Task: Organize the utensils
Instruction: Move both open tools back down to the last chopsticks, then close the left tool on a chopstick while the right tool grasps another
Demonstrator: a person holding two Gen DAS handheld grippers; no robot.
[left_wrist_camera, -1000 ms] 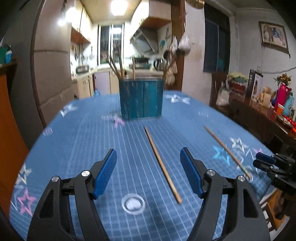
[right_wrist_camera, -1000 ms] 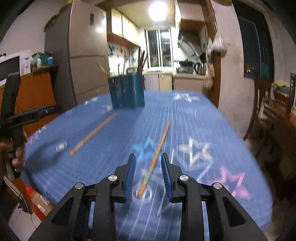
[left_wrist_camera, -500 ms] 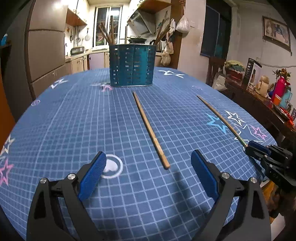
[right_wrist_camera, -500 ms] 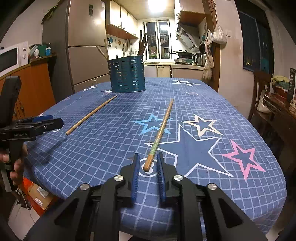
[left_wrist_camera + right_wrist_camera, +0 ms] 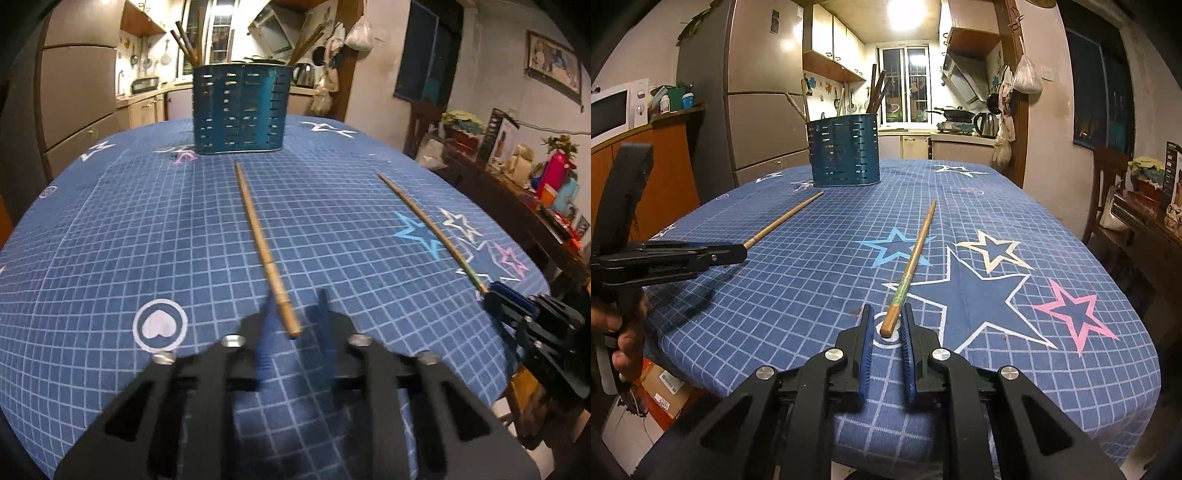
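- Two chopsticks lie on the blue star-print counter point(image 5: 1071, 236), each with its near end between the jaws of a hand-held gripper; the holder point(image 5: 844, 151) stands well ahead of both, already stocked with sticks.
- Left hand-held gripper point(image 5: 293, 314): jaws closing, blurred with motion, around the butt of the left chopstick point(image 5: 258, 236). Whether the pads press on it yet cannot be told.
- Right hand-held gripper point(image 5: 887, 332): jaws closing, nearly together, with the right chopstick point(image 5: 914, 258) end between them; a sliver of gap seems to remain either side.
- Risk, as judged from here: both grips take only the very tip of a long thin stick. Lifted from that point, a stick may pivot, droop, or slip out.
- Pads closing off-centre could roll a stick sideways across the cloth instead of trapping it.
- Carried level, a far end could strike the holder wall rather than drop in.
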